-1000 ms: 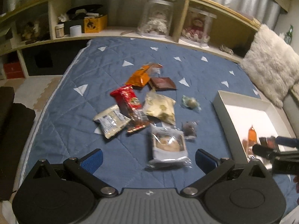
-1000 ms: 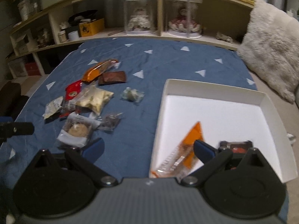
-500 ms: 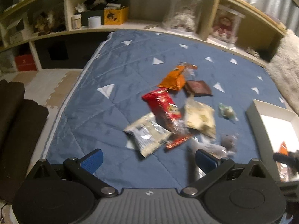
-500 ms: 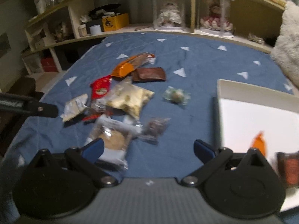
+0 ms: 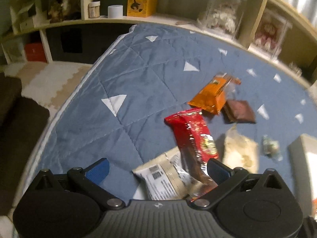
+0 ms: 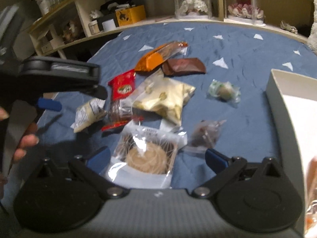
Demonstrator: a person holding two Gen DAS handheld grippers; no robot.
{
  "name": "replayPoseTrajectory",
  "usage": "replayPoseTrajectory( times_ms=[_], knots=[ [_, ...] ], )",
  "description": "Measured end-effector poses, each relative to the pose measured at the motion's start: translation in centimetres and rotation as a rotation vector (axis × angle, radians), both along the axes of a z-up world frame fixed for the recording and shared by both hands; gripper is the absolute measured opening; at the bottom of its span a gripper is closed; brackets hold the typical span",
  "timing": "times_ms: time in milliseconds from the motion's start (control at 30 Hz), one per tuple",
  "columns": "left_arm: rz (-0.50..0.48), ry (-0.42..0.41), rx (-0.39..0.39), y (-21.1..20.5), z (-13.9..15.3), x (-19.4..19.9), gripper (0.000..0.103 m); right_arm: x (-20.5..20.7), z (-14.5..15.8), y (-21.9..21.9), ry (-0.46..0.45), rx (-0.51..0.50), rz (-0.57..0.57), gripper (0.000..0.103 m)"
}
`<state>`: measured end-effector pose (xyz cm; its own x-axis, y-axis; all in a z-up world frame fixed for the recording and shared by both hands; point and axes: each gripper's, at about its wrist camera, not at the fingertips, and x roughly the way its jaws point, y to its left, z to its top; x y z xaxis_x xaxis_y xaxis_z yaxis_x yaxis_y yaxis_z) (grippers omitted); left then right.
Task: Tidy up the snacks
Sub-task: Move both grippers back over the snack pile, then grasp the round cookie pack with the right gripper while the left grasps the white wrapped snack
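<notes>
Several snack packets lie in a heap on a blue quilt (image 5: pixel 122 107). My left gripper (image 5: pixel 158 170) is open and low over the heap's left end. A white barcode packet (image 5: pixel 160 180) and a red packet (image 5: pixel 194 138) lie between its fingers. Beyond them are an orange packet (image 5: pixel 210 97) and a brown packet (image 5: pixel 239 113). My right gripper (image 6: pixel 157 158) is open too, with a clear round-pastry packet (image 6: pixel 148 154) between its fingers. A small dark packet (image 6: pixel 206 134) lies just right of it. A white box (image 6: pixel 277 91) stands at the right.
A pale gold packet (image 6: pixel 164 99) and a green-wrapped sweet (image 6: pixel 222 91) lie mid-heap. A hand (image 6: pixel 25 142) holds the left gripper at the left edge of the right wrist view. A shelf (image 5: pixel 138 17) with jars and boxes runs behind the quilt. Floor mats (image 5: pixel 49 79) lie left.
Both grippers have swung left and come closer to the heap. The right one has left the white box and now stands over the pastry packet. Both stay open.
</notes>
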<state>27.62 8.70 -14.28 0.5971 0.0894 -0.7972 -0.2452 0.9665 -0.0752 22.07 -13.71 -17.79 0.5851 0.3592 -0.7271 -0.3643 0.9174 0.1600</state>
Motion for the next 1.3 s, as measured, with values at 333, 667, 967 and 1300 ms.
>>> replayPoseTrajectory(
  times_ms=[333,667,967,1300],
  knots=[
    [0.028,0.089,0.119,1.3,-2.0,-0.8,0.103,0.0,-1.0,-1.3,0.05,0.064,-0.016,0.103],
    [-0.057,0.118,0.145,1.3,-2.7,-2.6,0.103,0.4,-1.1,0.6,0.073,0.072,0.03,0.103],
    [-0.053,0.103,0.081,1.6,-2.3,-2.4,0.103,0.1,-0.9,-1.4,0.118,0.124,0.052,0.071],
    [-0.157,0.076,0.082,-0.3,-2.0,-2.0,0.088,-2.0,0.5,-3.4,0.139,0.017,0.182,0.07]
  ],
)
